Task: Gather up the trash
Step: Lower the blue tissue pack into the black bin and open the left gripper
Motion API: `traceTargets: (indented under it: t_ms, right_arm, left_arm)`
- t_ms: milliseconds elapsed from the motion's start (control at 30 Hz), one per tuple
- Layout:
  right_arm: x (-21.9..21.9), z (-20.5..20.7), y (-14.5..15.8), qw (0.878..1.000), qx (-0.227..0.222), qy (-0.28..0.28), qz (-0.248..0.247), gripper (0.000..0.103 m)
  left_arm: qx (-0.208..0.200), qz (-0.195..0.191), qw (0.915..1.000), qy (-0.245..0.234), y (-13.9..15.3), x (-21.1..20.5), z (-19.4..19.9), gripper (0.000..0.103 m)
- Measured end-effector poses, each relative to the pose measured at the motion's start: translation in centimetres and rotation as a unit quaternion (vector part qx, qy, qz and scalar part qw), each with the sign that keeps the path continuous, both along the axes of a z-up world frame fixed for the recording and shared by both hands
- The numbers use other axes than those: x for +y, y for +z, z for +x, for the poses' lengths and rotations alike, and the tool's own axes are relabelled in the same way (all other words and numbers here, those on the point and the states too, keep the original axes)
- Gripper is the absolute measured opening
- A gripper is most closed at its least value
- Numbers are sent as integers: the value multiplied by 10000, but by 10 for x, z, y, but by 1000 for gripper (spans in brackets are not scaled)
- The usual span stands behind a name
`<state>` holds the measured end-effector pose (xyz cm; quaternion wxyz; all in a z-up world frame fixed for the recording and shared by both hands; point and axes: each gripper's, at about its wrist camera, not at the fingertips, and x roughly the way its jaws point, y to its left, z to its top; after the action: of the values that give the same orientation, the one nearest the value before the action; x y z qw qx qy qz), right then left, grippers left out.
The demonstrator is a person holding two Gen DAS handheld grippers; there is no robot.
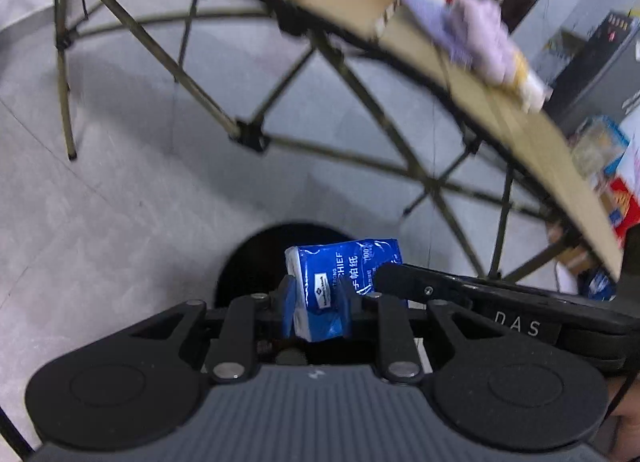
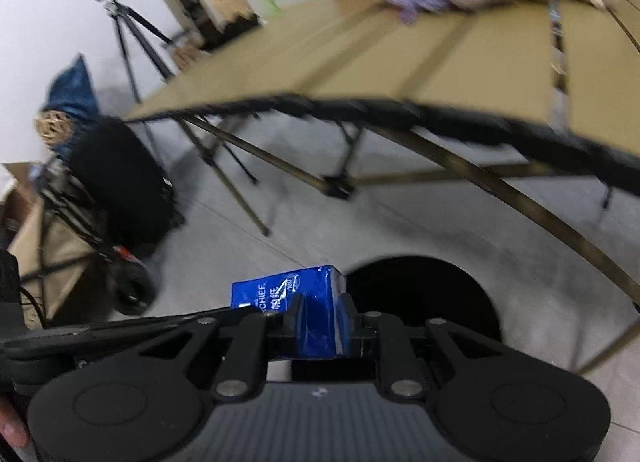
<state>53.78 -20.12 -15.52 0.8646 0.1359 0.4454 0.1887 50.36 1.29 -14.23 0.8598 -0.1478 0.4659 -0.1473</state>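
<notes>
Nearest the lens in both wrist views: each gripper's black linkage and grey ribbed body, with a blue tissue pack between the fingers.

Left gripper (image 1: 316,302) is clamped on a blue tissue pack (image 1: 340,278); the pads press its short sides and the wrapper is dented. Right gripper (image 2: 320,322) is likewise closed tight on its own blue pack (image 2: 300,302). Jaws narrow on both, nothing else touched. Each gripper's arm shows just beside the other's pack.

Both packs hang near the dark round bin opening (image 1: 256,262) on the floor, near side of the folding table (image 2: 400,73). In the right view the bin mouth (image 2: 424,298) lies right of the pack, not under it.

Risks, as judged:
- Release now from the right: the pack likely lands on the floor, since it is not over the mouth.
- Grippers are close together; they could knock each other over the bin.
- The wrapper is slick and soft; a pack may slip or stick to a pad on release.
- The frames are blurred, so alignment is hard to confirm.
</notes>
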Motion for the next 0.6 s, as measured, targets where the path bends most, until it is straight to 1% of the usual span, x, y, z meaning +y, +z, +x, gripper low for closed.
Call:
traceTargets:
  t_ms: [33, 67, 100, 133, 167, 200, 267, 367, 467, 600]
  right_arm:
    - [-2, 1, -6, 9999, 120, 14, -66, 19]
    - [-4, 2, -13, 9998, 206, 4, -76, 20]
    - [-6, 2, -17, 9997, 244, -12, -67, 22]
    - [-6, 3, -23, 9994, 311, 7, -146, 23]
    - [-6, 3, -27, 9990, 367, 60, -257, 28]
    - [-6, 3, -31, 9986, 420, 101, -309, 34]
    - [-8, 4, -40, 9976, 586, 155, -330, 36]
    - [-12, 3, -47, 9964, 687, 155, -462, 36]
    - [-11, -1, -45, 9960, 696, 183, -536, 39]
    - [-9, 1, -40, 9960, 582, 212, -638, 41]
  left_arm:
    - [71, 88, 9999, -81, -5, -6, 3, 22]
    - [143, 255, 9995, -155, -10, -12, 5, 27]
    - [171, 461, 9986, -172, -15, -18, 6, 30]
    - [164, 656, 9976, -169, -18, -21, 7, 34]
    - [169, 849, 9961, -143, -23, -24, 7, 36]
    - [223, 958, 9950, -146, -26, -24, 8, 36]
    - [385, 1021, 9939, -129, -32, -23, 11, 40]
    - [457, 1191, 9918, -113, -36, -23, 11, 44]
    - [426, 1306, 9905, -111, -36, -24, 9, 49]
    - [409, 1330, 9902, -108, -33, -23, 7, 51]
